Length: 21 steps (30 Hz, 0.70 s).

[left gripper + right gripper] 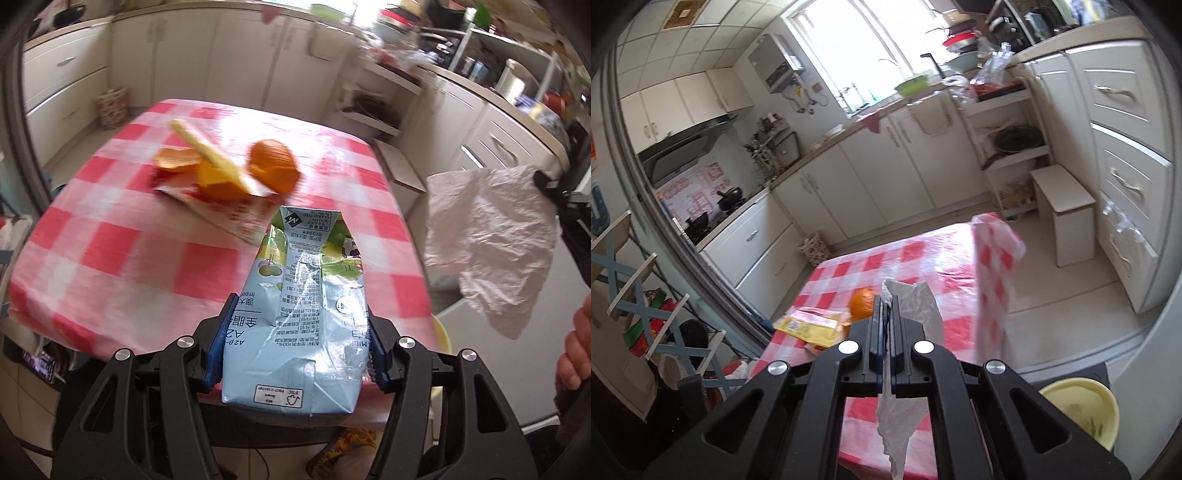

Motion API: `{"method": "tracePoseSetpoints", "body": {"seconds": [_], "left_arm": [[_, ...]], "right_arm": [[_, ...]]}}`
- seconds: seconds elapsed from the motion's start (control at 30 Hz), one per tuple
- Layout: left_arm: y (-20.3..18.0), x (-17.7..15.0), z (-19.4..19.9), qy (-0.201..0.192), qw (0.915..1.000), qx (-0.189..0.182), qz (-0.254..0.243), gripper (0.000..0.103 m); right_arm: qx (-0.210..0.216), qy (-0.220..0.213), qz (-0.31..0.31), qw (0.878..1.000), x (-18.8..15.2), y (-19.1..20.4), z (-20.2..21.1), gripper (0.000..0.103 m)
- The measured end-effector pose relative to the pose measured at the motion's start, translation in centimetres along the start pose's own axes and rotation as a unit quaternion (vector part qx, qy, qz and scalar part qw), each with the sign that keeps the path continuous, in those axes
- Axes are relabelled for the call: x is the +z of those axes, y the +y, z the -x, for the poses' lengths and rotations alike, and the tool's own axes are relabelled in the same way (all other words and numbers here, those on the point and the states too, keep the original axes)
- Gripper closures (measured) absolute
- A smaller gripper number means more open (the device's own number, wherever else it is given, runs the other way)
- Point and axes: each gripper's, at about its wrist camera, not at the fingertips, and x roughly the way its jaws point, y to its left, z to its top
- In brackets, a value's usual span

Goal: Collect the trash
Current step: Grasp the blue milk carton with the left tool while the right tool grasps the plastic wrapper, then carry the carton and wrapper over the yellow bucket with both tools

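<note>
My left gripper [299, 310] is shut on a crumpled light-blue milk carton [306, 258], its blue pads pressing both sides, above the near edge of the red-and-white checked table [110, 229]. Further back on the cloth lie orange peels [275, 166], a yellow wrapper [207, 147] and a red-and-white packet [229, 214]. My right gripper [887, 301] is shut on a crinkled white tissue [916, 306] that hangs below its fingers. In the left wrist view that tissue [487, 236] dangles from the right gripper [550, 184], off the table's right side.
A pale yellow bowl-like bin [1082, 406] sits low beside the table's near right corner. A white stool [1067, 206] and white cabinets [1126, 129] stand beyond the table. A person's hand [576, 347] shows at the right edge.
</note>
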Motion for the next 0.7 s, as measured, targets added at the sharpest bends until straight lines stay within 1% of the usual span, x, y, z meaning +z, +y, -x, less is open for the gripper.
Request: {"method": "tracePoseSetpoints", "body": {"seconds": [0.23,0.4,0.53,0.7], "left_arm": [[-6.2,-1.6,-0.8,0.015,0.9982,-0.038,-0.044,0.046],[-9.3,-2.4,-1.5,0.026,0.9958,-0.057,-0.067,0.046],[-11.3,-3.0,-2.2,0.033,0.9939,-0.066,-0.081,0.046],[-13.8,-3.8,-3.5,0.045,0.9916,-0.073,-0.097,0.046]], "right_arm": [[-0.066,0.017,-0.045,0.997,-2.2,-5.7,2.0,0.100],[-0.112,0.047,-0.089,0.989,-4.5,-10.1,2.4,0.100],[-0.130,0.066,-0.125,0.981,-5.8,-12.7,2.6,0.100],[-0.140,0.076,-0.150,0.976,-6.7,-14.6,2.9,0.100]]}}
